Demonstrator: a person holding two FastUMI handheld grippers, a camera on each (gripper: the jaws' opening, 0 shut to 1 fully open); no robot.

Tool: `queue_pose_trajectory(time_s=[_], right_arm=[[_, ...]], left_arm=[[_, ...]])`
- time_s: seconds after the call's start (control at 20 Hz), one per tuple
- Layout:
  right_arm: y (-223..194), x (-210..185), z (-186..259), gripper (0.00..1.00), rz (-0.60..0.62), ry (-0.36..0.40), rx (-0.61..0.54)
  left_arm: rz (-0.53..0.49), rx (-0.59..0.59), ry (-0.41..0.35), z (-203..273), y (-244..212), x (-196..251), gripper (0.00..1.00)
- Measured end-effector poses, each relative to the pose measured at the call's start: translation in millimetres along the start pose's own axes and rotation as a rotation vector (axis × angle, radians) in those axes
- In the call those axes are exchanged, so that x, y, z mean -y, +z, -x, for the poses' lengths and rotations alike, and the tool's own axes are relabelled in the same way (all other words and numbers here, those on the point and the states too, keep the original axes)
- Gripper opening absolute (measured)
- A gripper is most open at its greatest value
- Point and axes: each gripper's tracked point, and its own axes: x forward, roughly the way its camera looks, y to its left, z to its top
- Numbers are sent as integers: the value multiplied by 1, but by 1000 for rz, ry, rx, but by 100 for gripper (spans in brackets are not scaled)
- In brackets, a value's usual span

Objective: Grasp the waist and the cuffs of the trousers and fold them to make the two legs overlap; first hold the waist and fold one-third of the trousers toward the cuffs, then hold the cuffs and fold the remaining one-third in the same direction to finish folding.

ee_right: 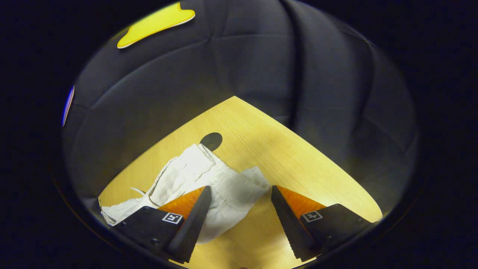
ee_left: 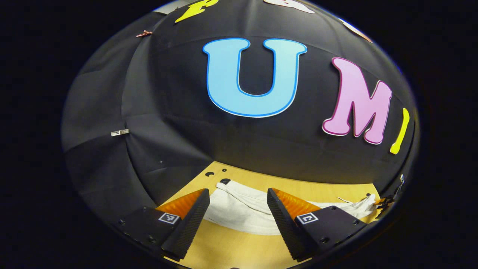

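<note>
Trousers of crumpled off-white cotton (ee_right: 209, 186), lying loose on the pale wooden worktop (ee_right: 291, 164), not yet laid flat, ahead of both pairs of fingers and held by neither. Nearest in the right gripper view: right gripper (ee_right: 239, 220) spread wide and empty, its own left finger (ee_right: 194, 220) passing over the cloth's near bulge, whether touching cannot be told; bulk of the garment ahead and to the left, long axis running from lower left up toward a dark round hole (ee_right: 211, 140) in the board. In the left gripper view: left gripper (ee_left: 237, 220) likewise agape and empty, trousers (ee_left: 239, 213) stretched crosswise just beyond the tips, thin drawstrings (ee_left: 345, 201) trailing right. Probably the right one closer to the cloth. Beyond, worktop edge, then black cloth wall (ee_right: 261, 56) close behind.
</note>
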Motion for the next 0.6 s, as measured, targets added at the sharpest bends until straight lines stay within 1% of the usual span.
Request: queue_pose_trajectory(time_s=[0.1,0.2,0.35,0.45,0.5,0.55,0.6], right_arm=[[2,-2,-3,98,21,-1,25],[-3,0,-7,95,48,-21,31],[-7,-6,-8,66,88,-22,41],[-11,-11,-9,34,108,-6,43],[-15,-13,-9,34,110,-5,36],[-14,-14,-9,25,114,11,34],[-14,-13,-7,25,112,14,32]], left_arm=[[36,-4,-23,11,-3,15,98],[42,-7,-31,18,-7,21,98],[6,-30,-33,28,-17,26,98],[-13,-39,-45,31,-23,25,98],[-18,-40,-58,31,-24,20,97],[-27,-40,-61,33,-26,17,97],[-33,-43,-51,36,-30,8,97]])
